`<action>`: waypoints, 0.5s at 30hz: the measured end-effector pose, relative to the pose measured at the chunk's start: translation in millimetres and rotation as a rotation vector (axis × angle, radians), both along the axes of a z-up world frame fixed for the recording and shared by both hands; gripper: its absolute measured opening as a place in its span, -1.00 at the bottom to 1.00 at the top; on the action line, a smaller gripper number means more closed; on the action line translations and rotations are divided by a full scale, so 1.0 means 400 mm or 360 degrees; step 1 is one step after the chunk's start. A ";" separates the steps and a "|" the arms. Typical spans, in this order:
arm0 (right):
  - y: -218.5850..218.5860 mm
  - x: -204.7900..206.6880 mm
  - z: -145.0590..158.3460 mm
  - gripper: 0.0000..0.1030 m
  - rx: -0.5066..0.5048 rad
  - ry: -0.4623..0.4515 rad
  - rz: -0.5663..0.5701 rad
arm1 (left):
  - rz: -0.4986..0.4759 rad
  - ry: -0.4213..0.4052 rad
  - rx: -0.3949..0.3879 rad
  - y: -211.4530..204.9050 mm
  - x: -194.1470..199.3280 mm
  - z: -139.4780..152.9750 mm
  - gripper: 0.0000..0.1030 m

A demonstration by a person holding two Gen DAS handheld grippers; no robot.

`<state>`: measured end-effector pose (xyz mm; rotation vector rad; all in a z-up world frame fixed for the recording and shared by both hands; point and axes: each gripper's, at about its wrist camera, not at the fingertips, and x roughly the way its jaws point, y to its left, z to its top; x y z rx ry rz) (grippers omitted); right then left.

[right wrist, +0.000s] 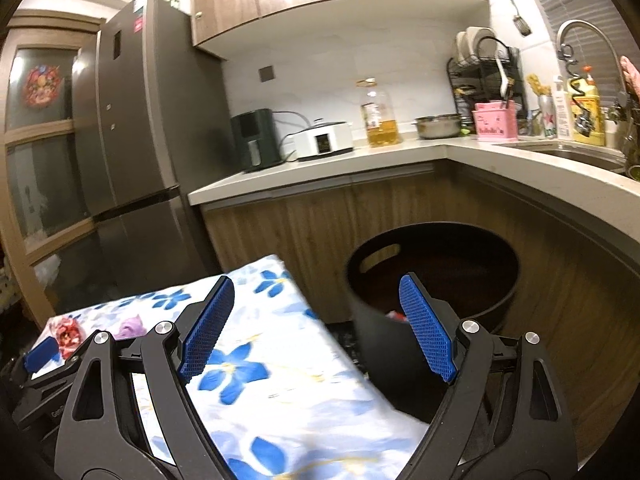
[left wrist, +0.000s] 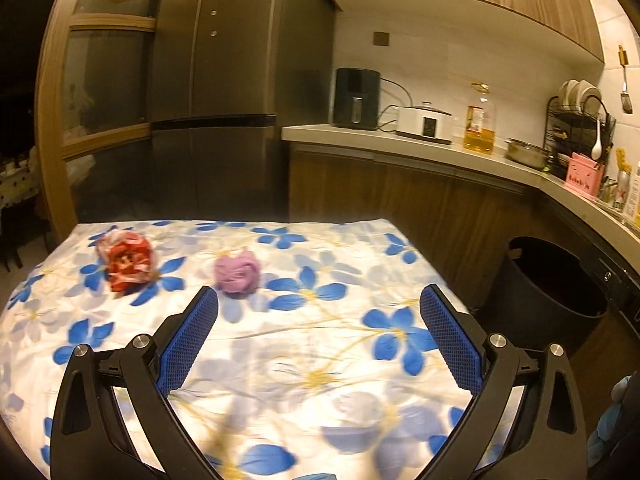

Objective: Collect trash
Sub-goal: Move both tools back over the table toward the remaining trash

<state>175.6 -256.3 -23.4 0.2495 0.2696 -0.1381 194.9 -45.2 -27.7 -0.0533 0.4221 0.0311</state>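
Two pieces of trash lie on the flowered tablecloth [left wrist: 304,344]: a crumpled red wrapper [left wrist: 127,264] at the far left and a purple paper ball [left wrist: 237,274] near the middle. My left gripper [left wrist: 319,300] hovers open over the cloth, the purple ball just beyond its left fingertip. In the right wrist view my right gripper [right wrist: 316,288] is open and empty, spanning the table's right edge and the black round bin [right wrist: 432,276] on the floor. A bit of red trash [right wrist: 394,315] shows inside the bin. The red wrapper [right wrist: 67,334] and purple ball [right wrist: 131,326] appear at the far left.
A grey fridge [left wrist: 212,120] stands behind the table. The L-shaped kitchen counter [right wrist: 360,164] carries an air fryer, a white cooker, an oil bottle [right wrist: 378,120], a steel pot, a dish rack and a sink with tap [right wrist: 576,40]. The bin [left wrist: 556,292] sits between table and cabinets.
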 end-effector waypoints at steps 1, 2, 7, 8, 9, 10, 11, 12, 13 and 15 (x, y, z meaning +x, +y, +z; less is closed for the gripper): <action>0.012 0.002 0.000 0.62 -0.0002 0.0002 0.0013 | 0.0011 -0.0001 0.0001 0.010 -0.002 0.000 0.88; 0.028 0.006 0.000 0.62 -0.0007 0.0006 0.0032 | 0.0027 0.0000 -0.0003 0.026 -0.002 0.000 0.88; 0.099 0.021 0.002 0.62 -0.0034 0.0007 0.0104 | 0.0089 -0.0004 -0.0034 0.096 -0.005 -0.002 0.88; 0.111 0.023 0.002 0.62 -0.0039 0.0006 0.0117 | 0.0104 -0.0003 -0.0036 0.109 -0.005 -0.003 0.88; 0.127 0.026 0.001 0.62 -0.0044 0.0008 0.0133 | 0.0118 -0.0003 -0.0038 0.122 -0.005 -0.003 0.88; 0.139 0.030 0.000 0.62 -0.0047 0.0009 0.0144 | 0.0128 -0.0002 -0.0041 0.131 -0.005 -0.004 0.87; 0.155 0.034 -0.001 0.62 -0.0052 0.0011 0.0162 | 0.0139 -0.0003 -0.0044 0.141 -0.004 -0.004 0.87; 0.172 0.040 -0.002 0.62 -0.0058 0.0013 0.0180 | 0.0157 -0.0006 -0.0042 0.156 -0.003 -0.006 0.88; 0.185 0.043 -0.003 0.62 -0.0062 0.0013 0.0194 | 0.0171 -0.0009 -0.0037 0.165 -0.004 -0.007 0.88; 0.216 0.053 -0.005 0.62 -0.0069 0.0011 0.0230 | 0.0202 -0.0014 -0.0028 0.188 0.000 -0.009 0.88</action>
